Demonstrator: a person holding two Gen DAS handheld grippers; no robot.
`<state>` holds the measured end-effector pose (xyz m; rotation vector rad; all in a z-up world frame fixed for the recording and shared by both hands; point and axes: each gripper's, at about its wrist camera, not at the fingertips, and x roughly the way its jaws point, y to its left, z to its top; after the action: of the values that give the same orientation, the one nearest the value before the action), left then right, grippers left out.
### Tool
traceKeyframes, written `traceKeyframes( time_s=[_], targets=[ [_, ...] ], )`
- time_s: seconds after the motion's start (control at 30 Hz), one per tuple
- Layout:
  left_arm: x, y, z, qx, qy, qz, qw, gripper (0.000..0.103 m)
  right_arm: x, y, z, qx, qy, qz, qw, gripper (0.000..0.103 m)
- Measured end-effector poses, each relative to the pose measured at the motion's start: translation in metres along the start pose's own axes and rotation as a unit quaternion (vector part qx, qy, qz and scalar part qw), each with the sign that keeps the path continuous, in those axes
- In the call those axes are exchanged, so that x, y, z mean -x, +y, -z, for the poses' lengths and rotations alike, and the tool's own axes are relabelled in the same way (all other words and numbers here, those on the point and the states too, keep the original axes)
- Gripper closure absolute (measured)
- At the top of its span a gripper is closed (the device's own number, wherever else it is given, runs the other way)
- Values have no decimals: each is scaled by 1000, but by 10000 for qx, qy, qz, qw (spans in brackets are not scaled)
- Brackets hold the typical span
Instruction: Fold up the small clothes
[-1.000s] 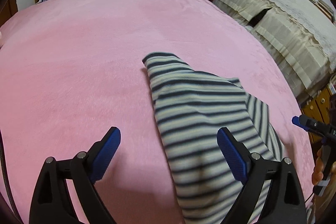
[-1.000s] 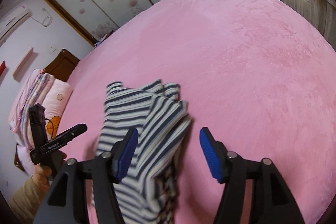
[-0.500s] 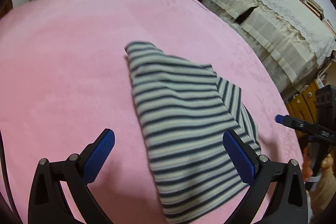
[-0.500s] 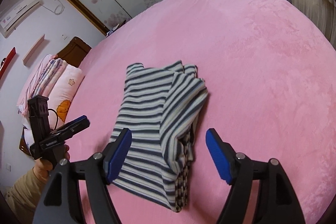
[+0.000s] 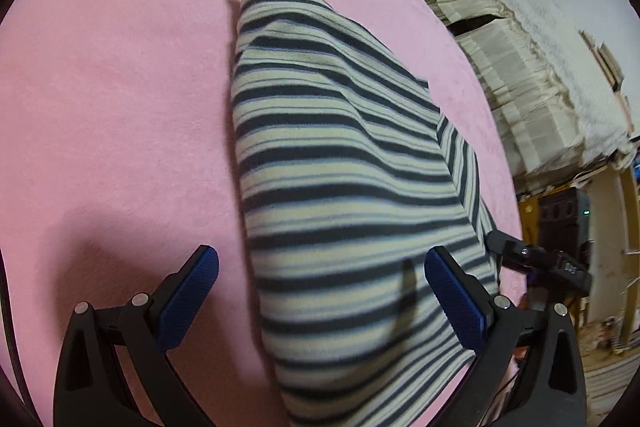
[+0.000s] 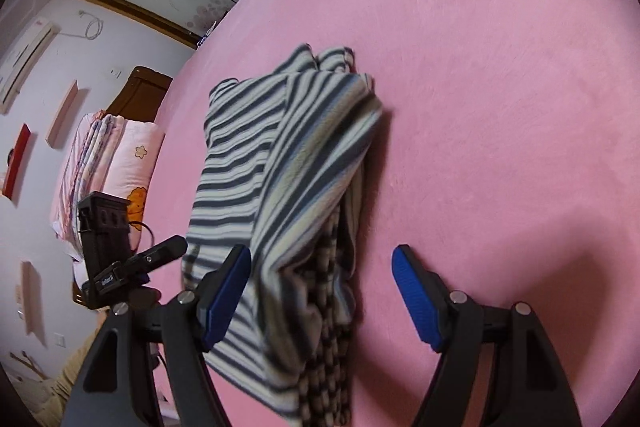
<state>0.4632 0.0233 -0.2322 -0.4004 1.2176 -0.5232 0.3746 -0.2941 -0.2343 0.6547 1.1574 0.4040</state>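
**Striped garment folded on the pink bed**

Left wrist view: my left tongs (image 5: 320,291) are spread wide, grasping nothing, above the striped garment (image 5: 340,167) lying on the pink bed (image 5: 120,87).

Right wrist view: my right tongs (image 6: 320,291) gape too, straddling the garment's near folded edge.

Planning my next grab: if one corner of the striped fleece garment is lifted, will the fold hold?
Probably not. The navy-and-cream striped fleece garment already sags and wrinkles on the pink plush bedspread, so it should drape limply. Its loosely stacked layers would likely slide apart. It looks light, and the plush may drag it when pushed.
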Motion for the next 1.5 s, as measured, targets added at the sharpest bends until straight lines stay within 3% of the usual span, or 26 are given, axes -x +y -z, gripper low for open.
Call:
traceKeyframes(
  time_s=[0.37,0.4,0.47,0.5,0.57,0.67,0.77,1.03,1.3,1.5],
  targets=[
    [-31,6,-19,148,-346,922,9950,1,-46,-4,-32,-60,-83,-808,9967,30],
    [-32,7,-20,184,-417,947,9945,1,-50,-2,-34,-43,-89,-858,9963,31],
    [-32,5,-20,189,-580,875,9943,5,-57,4,-37,98,-95,-769,9969,46],
    [-31,2,-18,147,-666,733,9950,9,-61,7,-37,156,-72,-710,9973,61],
    [-31,-5,-15,-40,-735,258,9970,40,-62,13,-33,287,-155,-550,9980,67],
    [-24,-14,-9,-284,-835,-221,9959,62,-54,27,-26,517,-379,-379,9972,73],
    [-11,-39,-2,-644,-994,-523,9916,70,-45,51,-14,891,-630,-50,9940,75],
    [62,-87,20,-1084,-1410,-739,9813,72,6,131,28,1717,-1229,406,9766,76],
    [172,-94,59,-1243,-1509,-779,9776,71,50,214,72,2198,-1274,133,9671,76],
    [281,-68,65,-1224,-1776,-1119,9700,71,43,296,90,2686,-1301,-322,9539,76]
  ],
)
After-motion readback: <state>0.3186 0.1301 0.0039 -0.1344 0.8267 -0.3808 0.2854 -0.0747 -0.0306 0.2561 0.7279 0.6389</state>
